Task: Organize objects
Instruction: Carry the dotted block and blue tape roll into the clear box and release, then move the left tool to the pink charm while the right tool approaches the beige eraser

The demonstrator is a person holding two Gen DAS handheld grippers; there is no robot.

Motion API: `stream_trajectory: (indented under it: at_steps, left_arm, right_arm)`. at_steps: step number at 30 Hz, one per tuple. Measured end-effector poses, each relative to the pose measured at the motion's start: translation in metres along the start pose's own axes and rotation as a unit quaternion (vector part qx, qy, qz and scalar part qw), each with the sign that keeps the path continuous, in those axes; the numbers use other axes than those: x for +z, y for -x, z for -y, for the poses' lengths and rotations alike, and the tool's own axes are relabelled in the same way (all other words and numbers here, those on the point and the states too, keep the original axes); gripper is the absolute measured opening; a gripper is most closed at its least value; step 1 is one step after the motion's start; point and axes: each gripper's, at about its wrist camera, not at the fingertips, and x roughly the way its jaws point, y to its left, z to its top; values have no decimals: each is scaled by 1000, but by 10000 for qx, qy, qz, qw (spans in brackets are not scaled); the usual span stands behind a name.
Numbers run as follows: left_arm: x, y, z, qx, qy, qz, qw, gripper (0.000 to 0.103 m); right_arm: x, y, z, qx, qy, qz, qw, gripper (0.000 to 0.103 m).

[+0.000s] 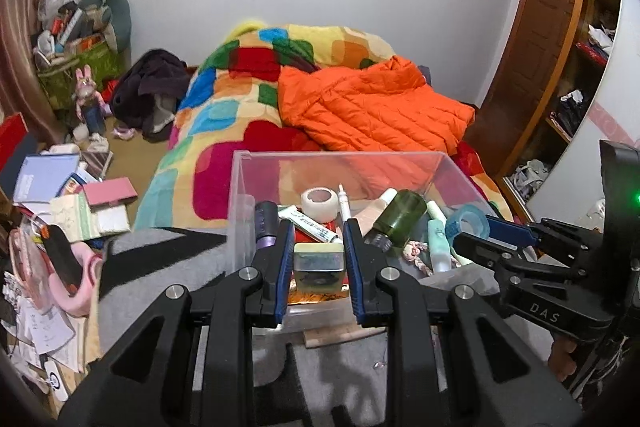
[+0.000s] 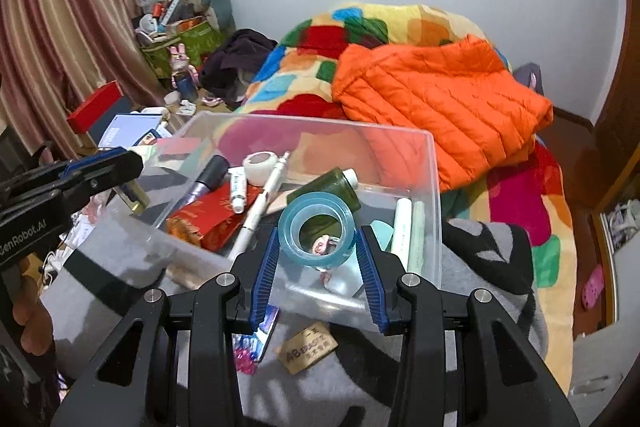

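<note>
Left wrist view: left gripper [image 1: 317,259] pinching one small rectangular tin [image 1: 319,262] with a cream top, held above the near edge of one clear plastic bin [image 1: 240,195]. Right wrist view: right gripper [image 2: 317,247] clamped on one roll of blue tape [image 2: 317,227], upright, hole facing the camera, over the bin's near side.

Counted inside the bin: one roll of white tape [image 2: 260,166], one white pen [image 2: 264,199], one small white tube [image 2: 238,191], one dark cylinder with a purple band [image 1: 266,223], one green bottle [image 1: 400,221] lying on its side, one red packet [image 2: 212,215], two pale green tubes [image 2: 408,231] side by side along the right wall. Braided cord [image 1: 418,255] partly hidden, count unclear.

Resting outside on the grey cloth [image 2: 360,379], near the bin's front wall: one tan eraser [image 2: 312,347], one shiny wrapper [image 2: 256,343]. Behind the bin: one patchwork blanket [image 1: 224,115], one orange jacket [image 1: 372,107] lying on top.
</note>
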Motion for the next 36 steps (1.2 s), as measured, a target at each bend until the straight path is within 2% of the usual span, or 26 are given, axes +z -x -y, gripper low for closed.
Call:
stream_trajectory:
  at_steps: [6,11,19,23,26,32,36]
  left_arm:
    - [-9,-13,6,-78,-122,-240,9996,24]
    - [-13,-6,15,-112,-289,-207,9993,26]
    - [-20,19,30,-57,-617,56,9981,43]
    - [-26,33,28,-187,-578,119,9981,56]
    - [-36,40,28,-151,-660,124,9976,59]
    - [-70,35,23,-209,-682,-235,9972,60]
    - [-92,27,21,-304,-631,-581,9959,60]
  right_arm:
    - [-1,-15,8,-88,-124,-157,9998,37]
    - [-4,-11,6,-72,-72,-126,9999,38]
    - [-10,9,4,96,4,12,10000,41]
    - [-17,22,4,226,15,48,9997,44]
    - [-26,31,4,234,102,98,9996,47]
    - [-48,37,5,218,305,-22,9993,47]
    - [-65,23,5,210,436,-306,9984,52]
